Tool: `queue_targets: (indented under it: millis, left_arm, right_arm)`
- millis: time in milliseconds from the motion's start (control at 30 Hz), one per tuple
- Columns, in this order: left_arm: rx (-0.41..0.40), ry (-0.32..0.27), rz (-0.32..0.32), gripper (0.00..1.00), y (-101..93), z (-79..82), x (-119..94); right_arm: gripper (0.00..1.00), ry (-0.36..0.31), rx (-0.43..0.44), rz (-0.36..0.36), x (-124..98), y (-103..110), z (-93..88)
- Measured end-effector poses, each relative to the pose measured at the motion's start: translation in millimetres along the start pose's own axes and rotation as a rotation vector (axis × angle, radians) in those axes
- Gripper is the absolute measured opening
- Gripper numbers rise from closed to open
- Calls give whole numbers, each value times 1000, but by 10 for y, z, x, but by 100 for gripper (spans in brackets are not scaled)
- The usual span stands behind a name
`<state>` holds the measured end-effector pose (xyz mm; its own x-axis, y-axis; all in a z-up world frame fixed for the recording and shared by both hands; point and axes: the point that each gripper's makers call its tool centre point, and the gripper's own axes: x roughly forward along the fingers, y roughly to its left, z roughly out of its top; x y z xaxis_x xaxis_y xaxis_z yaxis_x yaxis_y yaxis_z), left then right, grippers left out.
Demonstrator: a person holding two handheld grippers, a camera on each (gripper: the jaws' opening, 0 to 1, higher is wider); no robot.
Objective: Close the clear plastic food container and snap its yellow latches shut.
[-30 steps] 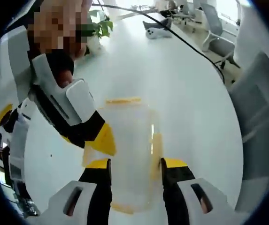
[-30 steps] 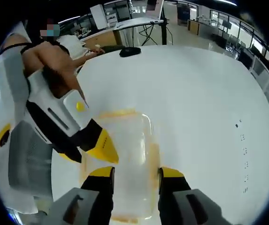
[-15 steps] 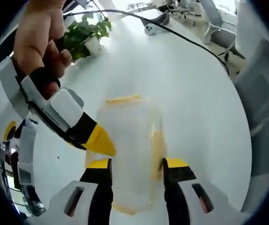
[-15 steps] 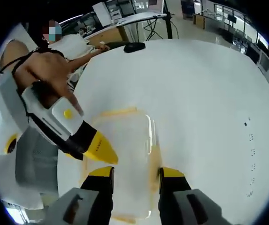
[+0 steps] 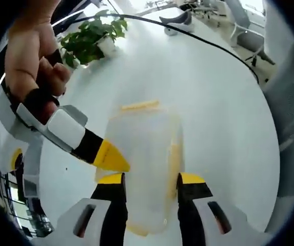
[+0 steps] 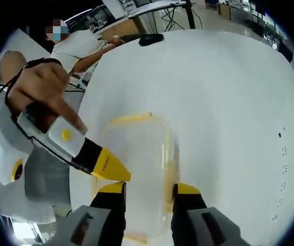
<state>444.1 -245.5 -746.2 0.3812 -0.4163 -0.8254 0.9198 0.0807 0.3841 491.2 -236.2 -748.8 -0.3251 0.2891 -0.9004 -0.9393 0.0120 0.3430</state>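
The clear plastic container (image 5: 144,148) lies on the white table with its lid on. One yellow latch (image 5: 140,106) is at its far end and another (image 5: 174,161) runs along its right side. My left gripper (image 5: 149,182) is open, its jaws hovering over the container's near half. From the left, a hand-held gripper reaches in, its yellow tip (image 5: 112,158) against the container's left edge. In the right gripper view the container (image 6: 139,154) again lies under my open right gripper (image 6: 148,188), with a yellow tip (image 6: 111,169) at its left edge.
A potted plant (image 5: 87,41) stands at the far left of the table and a black cable (image 5: 208,43) crosses the back. Office chairs (image 5: 244,25) stand beyond. A seated person (image 6: 80,43) and a black object (image 6: 151,38) are at the far edge of the table (image 6: 229,102).
Both views have tilted and shifted slightly. The gripper reaching in from the left has dropped lower, its yellow tip staying at the container's left edge. The container has not moved.
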Motion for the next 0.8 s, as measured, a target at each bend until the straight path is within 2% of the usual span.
queue_targets:
  millis: [467, 667, 800]
  left_arm:
    - [11, -12, 5, 36, -19, 12, -16]
    - [13, -11, 10, 37, -16, 24, -23]
    - [-16, -16, -13, 37, 0, 33, -26]
  right_arm:
    - [34, -53, 3, -6, -8, 27, 21]
    - [35, -50, -18, -40, -23, 47, 33]
    - [35, -79, -2, -73, -48, 40, 17]
